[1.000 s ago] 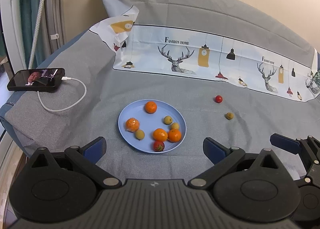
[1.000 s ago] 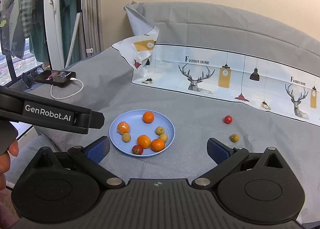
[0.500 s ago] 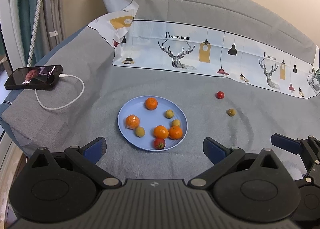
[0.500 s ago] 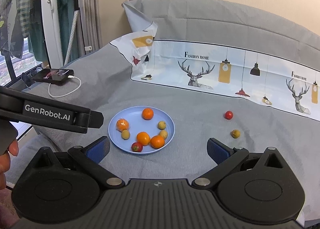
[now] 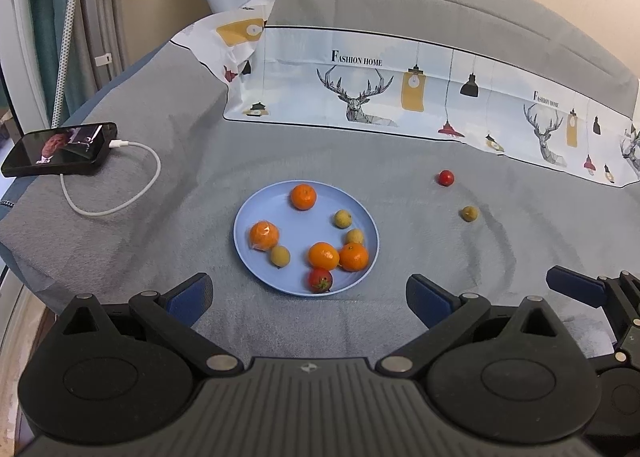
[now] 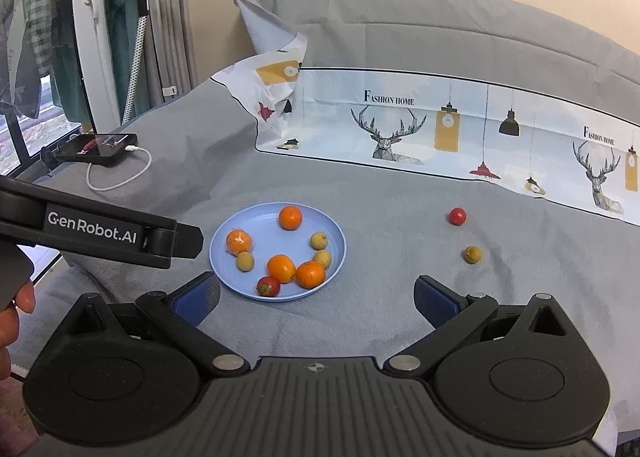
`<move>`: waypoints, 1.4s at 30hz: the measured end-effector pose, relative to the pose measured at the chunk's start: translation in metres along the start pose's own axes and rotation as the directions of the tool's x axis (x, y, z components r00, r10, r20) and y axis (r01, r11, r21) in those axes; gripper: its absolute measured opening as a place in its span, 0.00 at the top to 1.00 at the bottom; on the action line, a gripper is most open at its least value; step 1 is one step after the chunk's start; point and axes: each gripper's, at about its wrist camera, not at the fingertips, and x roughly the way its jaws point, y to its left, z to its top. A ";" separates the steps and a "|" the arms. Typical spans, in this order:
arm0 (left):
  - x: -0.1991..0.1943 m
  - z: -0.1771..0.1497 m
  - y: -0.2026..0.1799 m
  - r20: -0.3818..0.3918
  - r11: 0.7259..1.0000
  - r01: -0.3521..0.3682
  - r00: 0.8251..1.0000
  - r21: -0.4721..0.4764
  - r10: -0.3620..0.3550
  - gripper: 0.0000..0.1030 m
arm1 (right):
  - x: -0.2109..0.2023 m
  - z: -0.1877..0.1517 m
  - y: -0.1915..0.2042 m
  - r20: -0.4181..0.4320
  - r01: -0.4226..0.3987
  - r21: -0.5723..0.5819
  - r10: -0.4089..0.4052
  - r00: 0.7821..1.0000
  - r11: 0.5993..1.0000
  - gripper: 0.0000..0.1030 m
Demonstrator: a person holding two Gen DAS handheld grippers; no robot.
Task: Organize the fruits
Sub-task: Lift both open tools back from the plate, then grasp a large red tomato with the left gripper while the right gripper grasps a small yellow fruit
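We are holding both grippers back at the near edge of the grey-covered surface; whether it is a counter or a bed we cannot tell. The left gripper point(image 5: 308, 293) is gaping wide and carrying nothing, and the right gripper point(image 6: 316, 297) is likewise spread wide and carrying nothing.

The blue plate point(image 5: 256, 217) is sitting in the middle, just beyond the fingertips. On it we are counting 4 oranges, 3 small yellow-brown fruits and 1 red fruit point(image 5: 320, 280) at its near rim. 2 fruits are lying off the plate, well to its right: a red one point(image 6: 457, 216) farther away and a yellow-brown one point(image 6: 472, 254) nearer, both resting on the cloth and apart from each other.

We are judging the gathering as mostly done, with these 2 strays left and no grasp begun. The next move is probably calling for the right gripper, which sits closer to them, to reach forward and right, straddle 1 fruit and close gently, since both are small, round and likely to roll.

A phone point(image 5: 60, 148) is charging at the far left, clear of the work.
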 end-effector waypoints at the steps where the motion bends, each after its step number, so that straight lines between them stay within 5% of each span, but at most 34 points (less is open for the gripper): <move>1: 0.001 0.001 -0.001 -0.002 1.000 -0.002 1.000 0.000 0.002 0.00 | 0.001 0.000 -0.002 -0.002 0.002 0.004 -0.002 1.000 1.000 0.01; 24: 0.044 0.034 -0.032 -0.042 0.999 0.030 0.999 0.022 -0.029 0.00 | 0.028 -0.002 -0.039 -0.046 0.077 0.092 -0.073 0.996 0.993 0.01; 42: 0.123 0.082 -0.100 -0.071 0.989 0.083 0.995 0.126 -0.075 0.00 | 0.084 -0.012 -0.121 -0.100 0.250 0.195 -0.235 0.967 0.948 0.01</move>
